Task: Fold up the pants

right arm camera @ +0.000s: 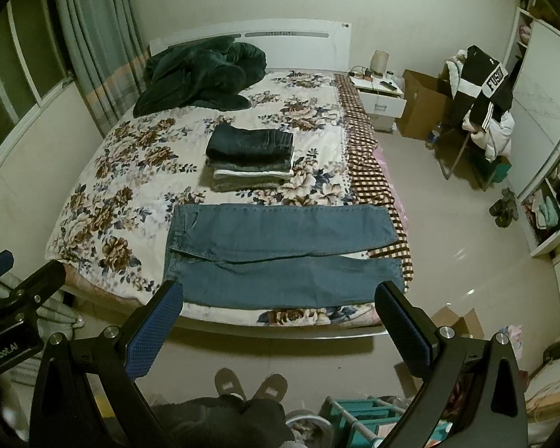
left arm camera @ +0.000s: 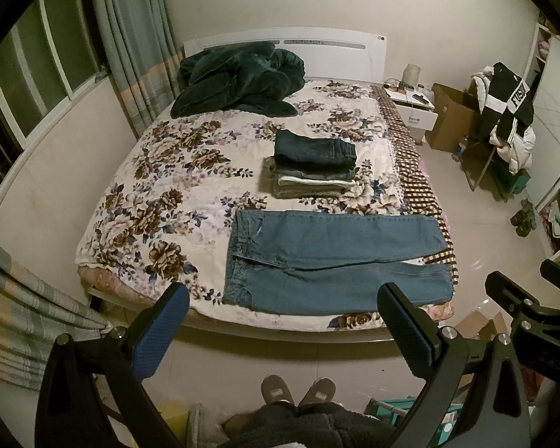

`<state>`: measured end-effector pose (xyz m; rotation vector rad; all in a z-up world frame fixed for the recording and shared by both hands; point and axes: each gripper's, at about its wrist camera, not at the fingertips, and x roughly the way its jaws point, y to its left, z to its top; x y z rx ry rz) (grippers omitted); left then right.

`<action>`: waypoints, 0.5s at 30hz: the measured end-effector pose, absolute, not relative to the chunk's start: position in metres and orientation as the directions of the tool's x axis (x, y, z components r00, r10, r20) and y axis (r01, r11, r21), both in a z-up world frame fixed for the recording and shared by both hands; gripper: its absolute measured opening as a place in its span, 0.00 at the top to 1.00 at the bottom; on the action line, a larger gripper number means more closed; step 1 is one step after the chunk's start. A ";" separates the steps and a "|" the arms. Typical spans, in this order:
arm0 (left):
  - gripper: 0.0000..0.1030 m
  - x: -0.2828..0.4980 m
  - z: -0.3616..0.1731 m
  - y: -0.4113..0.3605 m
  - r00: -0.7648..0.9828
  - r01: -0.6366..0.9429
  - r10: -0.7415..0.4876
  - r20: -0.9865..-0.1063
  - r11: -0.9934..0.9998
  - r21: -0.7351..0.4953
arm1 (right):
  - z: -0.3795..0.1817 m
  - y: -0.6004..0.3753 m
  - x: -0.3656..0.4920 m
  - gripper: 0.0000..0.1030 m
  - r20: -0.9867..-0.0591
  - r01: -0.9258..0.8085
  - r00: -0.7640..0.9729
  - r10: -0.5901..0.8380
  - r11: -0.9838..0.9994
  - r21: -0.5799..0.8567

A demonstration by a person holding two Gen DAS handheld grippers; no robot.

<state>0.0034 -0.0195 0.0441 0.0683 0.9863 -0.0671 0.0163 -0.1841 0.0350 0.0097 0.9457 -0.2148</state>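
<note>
Because the light blue jeans [left arm camera: 332, 257] lie flat on the bed [left arm camera: 138, 194] ahead of and below both sets of jaws, the coming move depends on their orientation. Their long axis runs crosswise to the fingers: the waistband [left arm camera: 239, 257] sits toward the left gripper [left arm camera: 283, 321], and the leg hems [left arm camera: 438, 257] toward the right gripper [right arm camera: 280, 321], reaching the checkered bed edge. The two legs lie side by side, one nearer the jaws and one farther. By position, the left gripper is judged nearer the waistband and the right gripper nearer the hems.

Both sets of jaws are spread wide. Neither holds or touches anything; both hover apart from the cloth, over the floor before the bed's near edge.

A stack of folded pants [left arm camera: 313, 164] rests beyond the jeans, farther from the jaws. The fold is judged not yet started.
</note>
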 end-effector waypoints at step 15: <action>0.00 0.093 -0.036 -0.014 0.613 -0.126 0.174 -0.770 0.985 0.121 | -0.029 -0.264 0.110 0.00 -0.810 0.304 0.545 -0.217 0.951 -0.049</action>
